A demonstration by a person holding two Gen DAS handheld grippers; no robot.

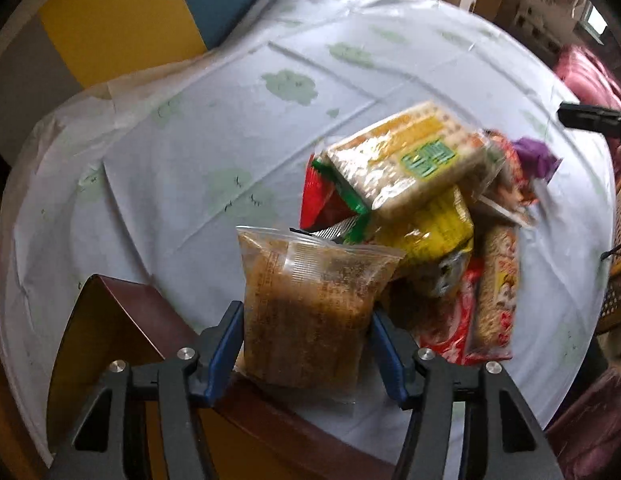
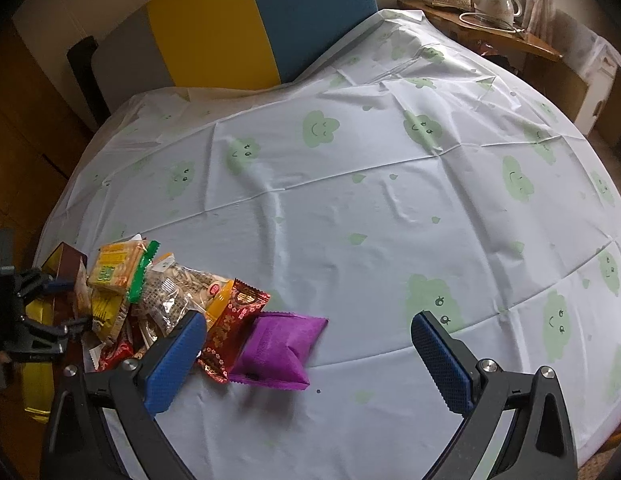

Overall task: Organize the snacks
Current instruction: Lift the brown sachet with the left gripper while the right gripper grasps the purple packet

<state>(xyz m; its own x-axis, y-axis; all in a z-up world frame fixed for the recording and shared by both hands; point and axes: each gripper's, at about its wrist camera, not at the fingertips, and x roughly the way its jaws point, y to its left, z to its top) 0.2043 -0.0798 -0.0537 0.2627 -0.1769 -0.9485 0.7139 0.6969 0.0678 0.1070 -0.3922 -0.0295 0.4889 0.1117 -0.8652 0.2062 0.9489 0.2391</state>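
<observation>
White plastic cloth printed with green smiling clouds covers the round surface (image 2: 350,208). A heap of snacks (image 1: 426,232) lies near its edge and serves as the landmark.

On top of the heap rests a clear pack of crackers (image 1: 410,160) with a green label, tilted. Under it are a yellow packet (image 1: 430,236) and a red and green wrapper (image 1: 330,196). At the side of the heap towards the right claw lie a red patterned packet (image 2: 230,328) and, touching it, a purple packet (image 2: 276,350), flat on the cloth.

Just beside the heap, on the side nearest the left wrist camera, the left claw (image 1: 305,314) points steeply down. A clear packet of brown snack (image 1: 310,276) stands between its blue pads (image 1: 226,340). The pads lie against the packet's two sides, so the claw has hold of it while standing fairly wide. The packet's sealed top edge leans towards the heap. Beside this claw, away from the heap, is a dark brown box (image 1: 122,320) with a yellow inside, sitting at the rim of the surface.

The right claw (image 2: 306,320) hovers over the cloth just past the purple packet, well open. Nothing is gripped in it; its nearer pad (image 2: 172,364) stands beside the red patterned packet.
</observation>
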